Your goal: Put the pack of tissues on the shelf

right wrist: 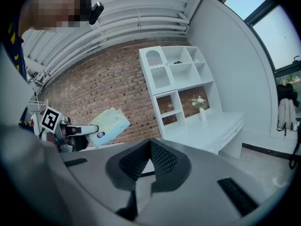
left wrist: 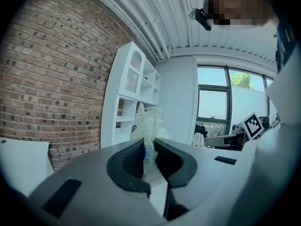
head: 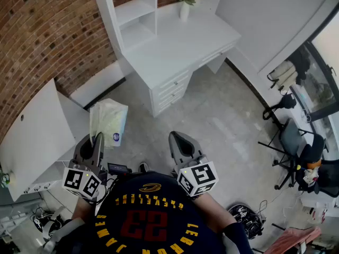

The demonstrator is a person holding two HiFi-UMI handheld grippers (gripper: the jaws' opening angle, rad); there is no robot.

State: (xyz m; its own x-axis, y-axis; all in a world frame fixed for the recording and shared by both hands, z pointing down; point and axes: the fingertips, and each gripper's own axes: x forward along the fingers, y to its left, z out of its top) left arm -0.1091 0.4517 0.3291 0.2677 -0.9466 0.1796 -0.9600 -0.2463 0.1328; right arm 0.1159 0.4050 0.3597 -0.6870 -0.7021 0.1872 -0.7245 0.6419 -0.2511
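Holding: the left gripper is clamped on one thin edge of a pale green and white soft plastic pack of tissues, which stands up out of the narrow jaws.
Pack position: from the head view, the pack of tissues sticks out ahead of the left gripper. It hangs in the air above the grey floor, well apart from the shelf, and a round blue sticker shows near its lower corner.
Right gripper: the right gripper has its jaws brought together with nothing between them. In the head view it sits beside the left one, just ahead of the person's body.
Shelf: a tall white shelf with open compartments stands against the red brick wall, at the left end of the desk. The compartments seen from the head view hold nothing.
Surface: a white desk surface with drawers carries a small white vase of pale flowers at its back edge, near the shelf.
Side view: in the right gripper view the pack shows at the left, in front of the brick wall and to the left of the shelf.
Person: a dark jersey with yellow lettering fills the bottom of the head view.
Surroundings: a black office chair stands on the floor at the right, well apart from the desk.
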